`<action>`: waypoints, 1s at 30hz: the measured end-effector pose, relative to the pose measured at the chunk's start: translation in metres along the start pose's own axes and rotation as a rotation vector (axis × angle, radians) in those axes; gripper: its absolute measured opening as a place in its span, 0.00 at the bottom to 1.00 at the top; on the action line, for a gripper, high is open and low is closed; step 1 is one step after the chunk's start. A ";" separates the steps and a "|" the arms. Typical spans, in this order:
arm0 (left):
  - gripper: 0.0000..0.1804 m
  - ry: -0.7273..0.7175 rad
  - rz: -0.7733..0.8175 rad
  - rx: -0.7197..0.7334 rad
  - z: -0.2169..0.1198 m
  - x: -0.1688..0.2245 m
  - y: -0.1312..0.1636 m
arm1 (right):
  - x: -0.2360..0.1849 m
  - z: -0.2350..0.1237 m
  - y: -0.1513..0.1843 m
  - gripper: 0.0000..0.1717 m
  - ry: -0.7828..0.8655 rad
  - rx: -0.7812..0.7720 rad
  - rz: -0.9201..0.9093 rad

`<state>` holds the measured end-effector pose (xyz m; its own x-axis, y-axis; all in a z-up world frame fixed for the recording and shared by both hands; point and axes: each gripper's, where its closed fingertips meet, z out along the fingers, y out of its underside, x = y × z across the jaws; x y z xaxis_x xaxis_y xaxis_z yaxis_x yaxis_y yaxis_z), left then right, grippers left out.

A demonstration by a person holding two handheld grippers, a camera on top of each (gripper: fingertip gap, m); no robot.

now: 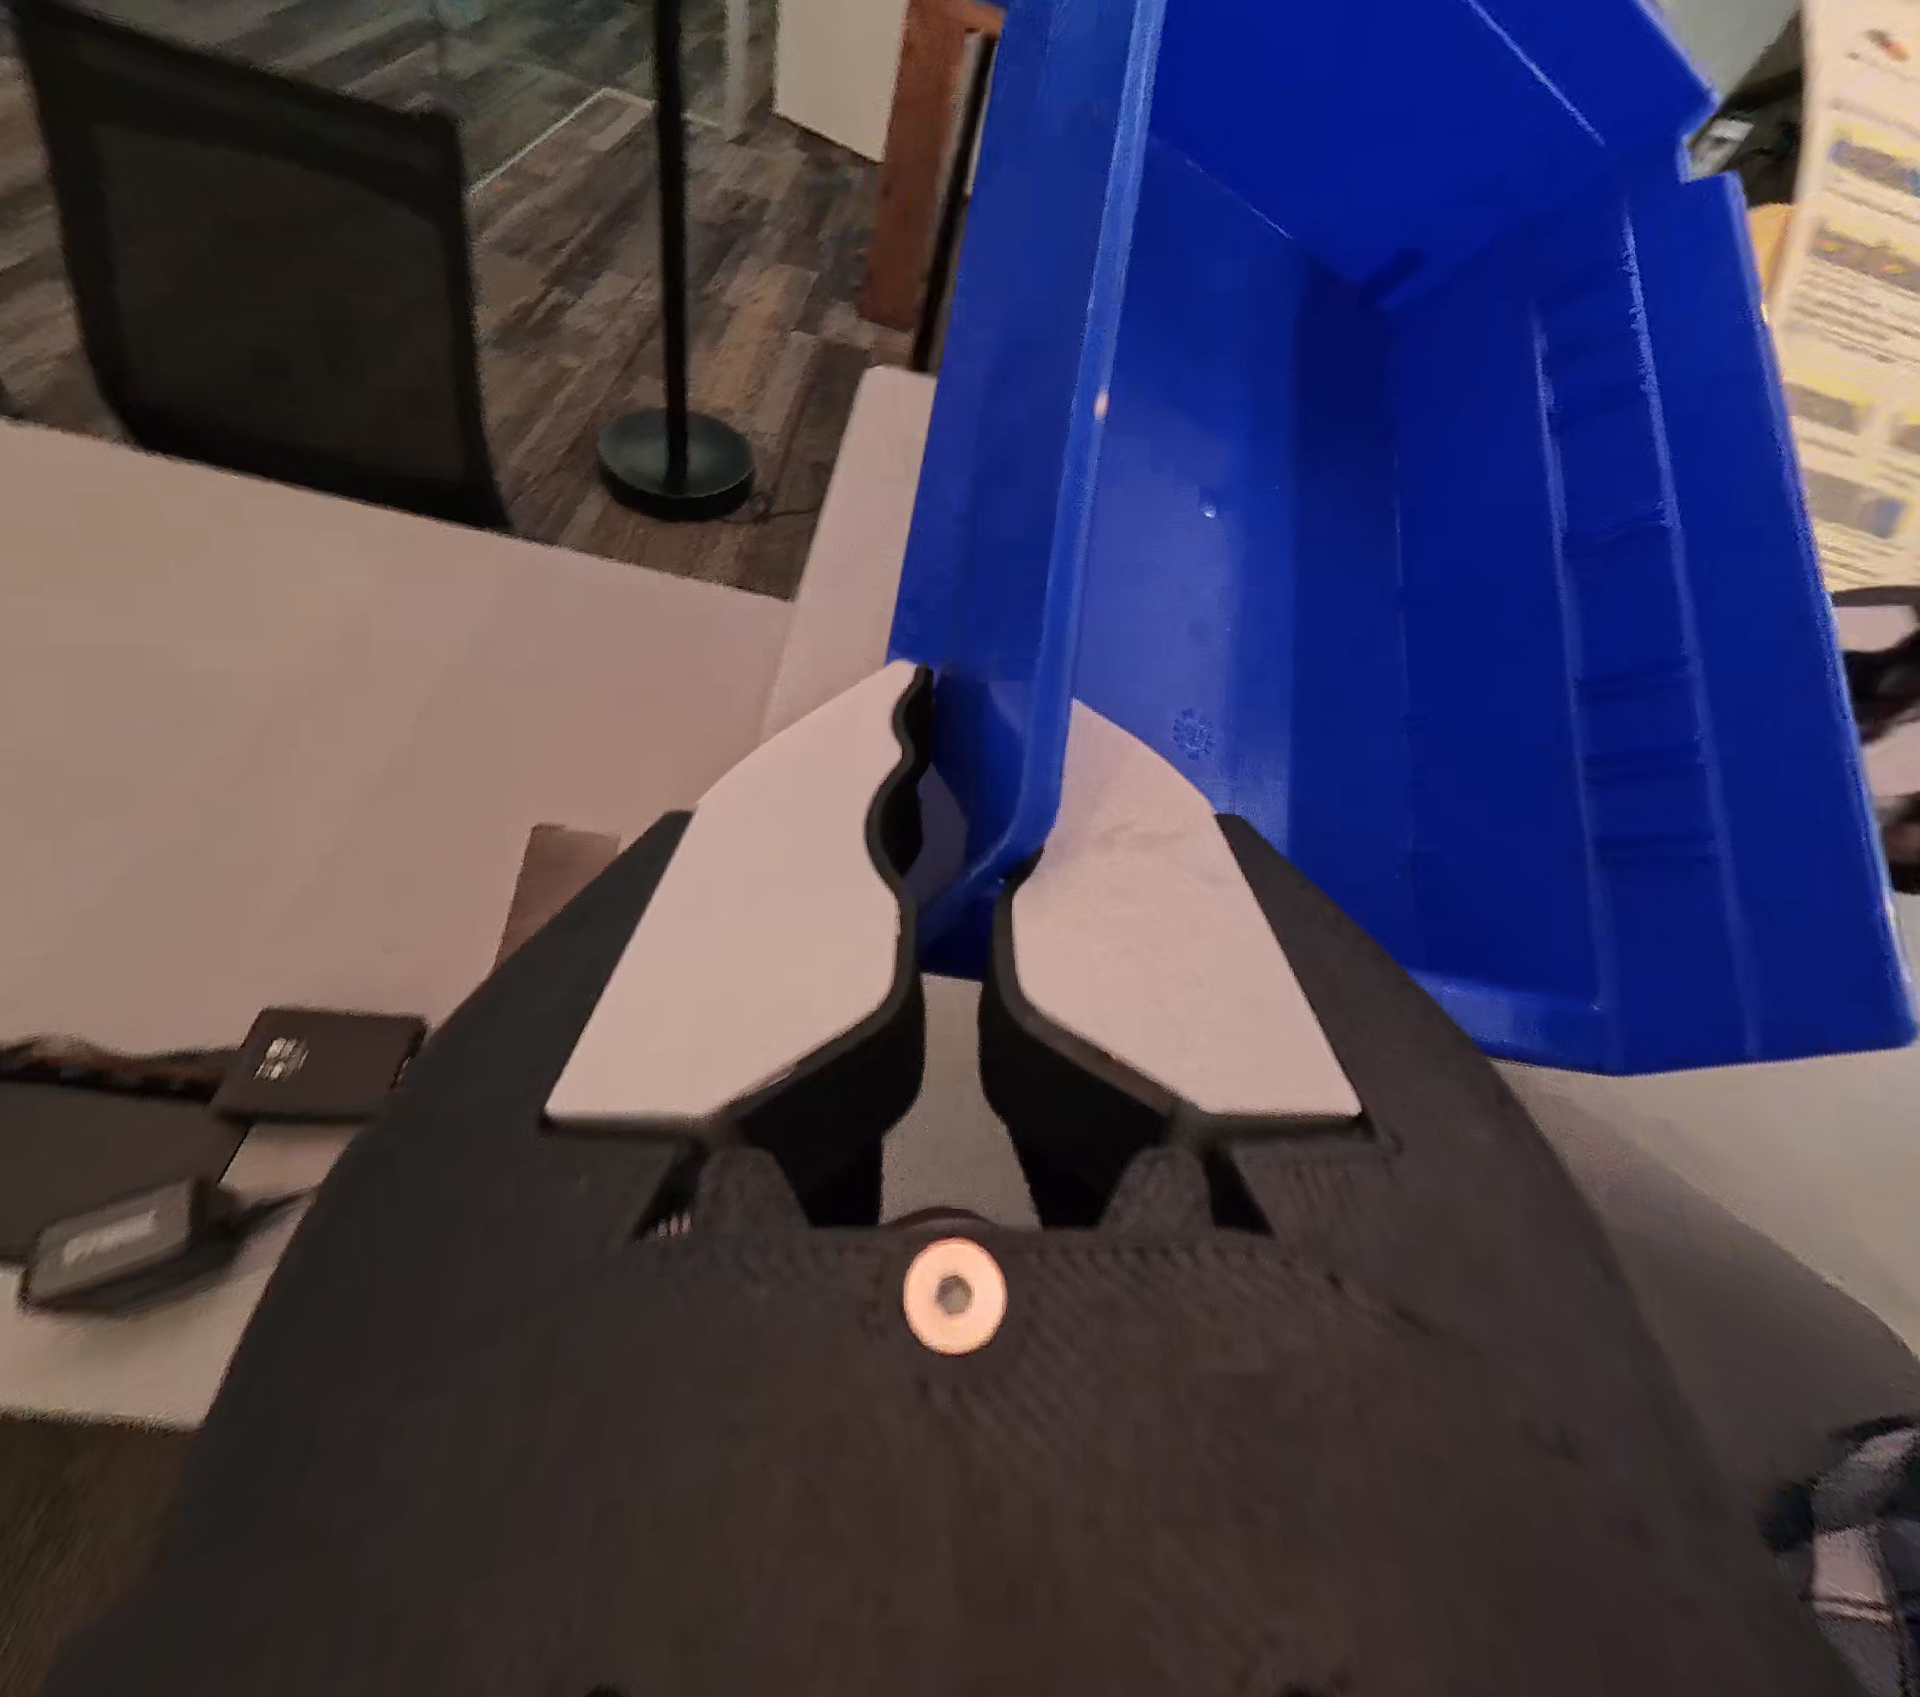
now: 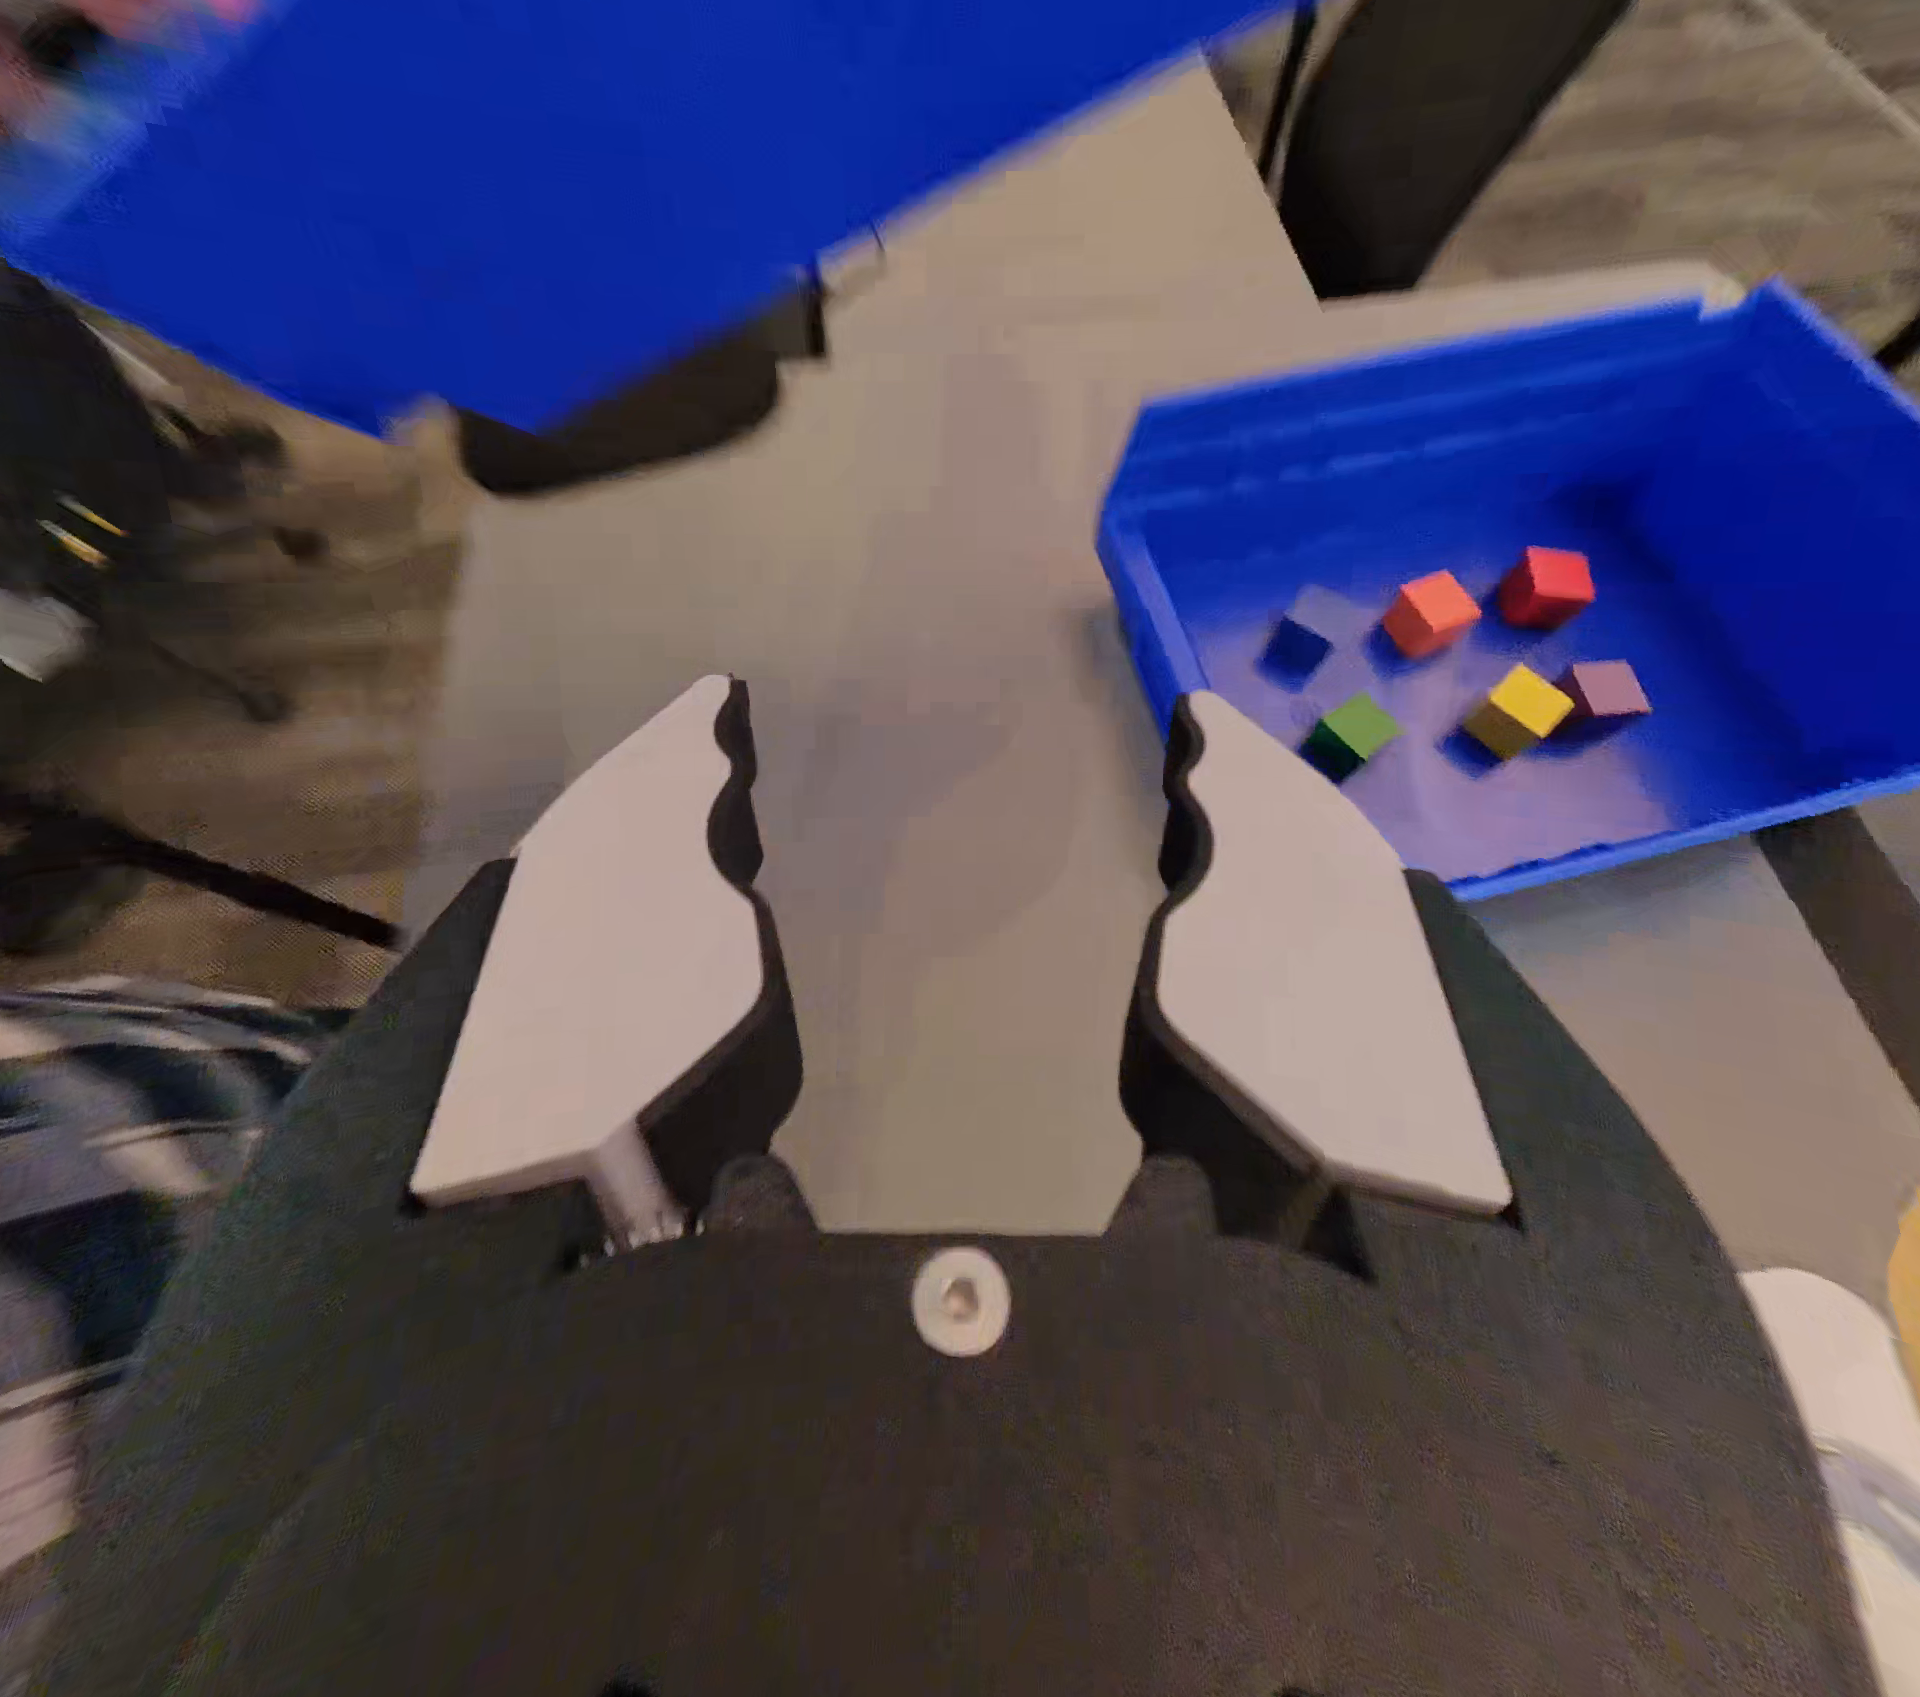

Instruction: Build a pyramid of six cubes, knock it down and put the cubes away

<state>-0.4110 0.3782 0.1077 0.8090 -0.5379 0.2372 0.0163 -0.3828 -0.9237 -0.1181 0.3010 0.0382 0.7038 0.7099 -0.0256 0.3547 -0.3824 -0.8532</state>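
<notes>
Six cubes [image 2: 1434,611] beside pale grey tabletop [image 2: 935,608]

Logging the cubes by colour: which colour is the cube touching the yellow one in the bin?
Purple, beside the yellow cube; clearest in the right wrist view.

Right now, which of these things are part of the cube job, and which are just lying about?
Part of the job:
- six coloured cubes in the blue bin on the table
- empty blue bin, gripped by its wall in the left gripper
- right gripper, open, holding nothing

Just lying about:
- black office chair
- black floor stand
- small black devices
</notes>
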 end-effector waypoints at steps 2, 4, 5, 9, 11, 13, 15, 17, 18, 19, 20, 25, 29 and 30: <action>0.04 0.062 0.044 0.018 0.013 0.031 -0.011 | -0.018 -0.043 -0.021 0.46 -0.042 0.138 0.026; 0.04 0.137 0.072 0.028 0.027 0.068 -0.022 | -0.027 -0.080 -0.036 0.49 -0.037 0.245 0.034; 0.04 0.176 0.089 0.035 0.034 0.088 -0.027 | -0.028 -0.096 -0.040 0.53 -0.027 0.278 0.051; 0.04 0.359 0.147 0.049 0.061 0.181 -0.042 | -0.027 -0.159 -0.045 0.62 0.047 0.422 0.088; 0.04 0.454 0.169 0.049 0.075 0.233 -0.042 | -0.023 -0.193 -0.039 0.64 0.125 0.489 0.095; 0.04 0.554 0.187 0.037 0.088 0.289 -0.037 | -0.019 -0.231 -0.027 0.65 0.210 0.550 0.117; 0.04 0.633 0.199 0.035 0.101 0.341 -0.031 | -0.014 -0.272 -0.008 0.68 0.311 0.606 0.142; 0.04 0.718 0.237 0.034 0.112 0.392 -0.023 | -0.013 -0.311 0.015 0.68 0.392 0.650 0.171; 0.04 0.758 0.260 0.040 0.116 0.417 -0.020 | -0.012 -0.330 0.027 0.68 0.437 0.666 0.187; 0.04 0.799 0.282 0.039 0.119 0.443 -0.017 | -0.011 -0.348 0.041 0.68 0.491 0.676 0.204; 0.04 0.837 0.307 0.030 0.122 0.470 -0.011 | -0.010 -0.366 0.054 0.70 0.548 0.679 0.222; 0.05 1.024 0.367 -0.007 0.129 0.596 0.037 | -0.011 -0.450 0.131 0.69 0.830 0.653 0.284; 0.05 1.107 0.395 -0.062 0.139 0.666 0.098 | -0.012 -0.483 0.202 0.73 0.959 0.557 0.411; 0.05 1.121 0.395 -0.094 0.142 0.677 0.116 | -0.013 -0.488 0.218 0.73 0.969 0.557 0.452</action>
<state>0.2219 0.0770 0.1186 -0.2167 -0.9695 0.1148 -0.1991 -0.0712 -0.9774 0.2500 -0.0800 0.1068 0.9504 -0.2525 -0.1818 -0.1892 -0.0051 -0.9819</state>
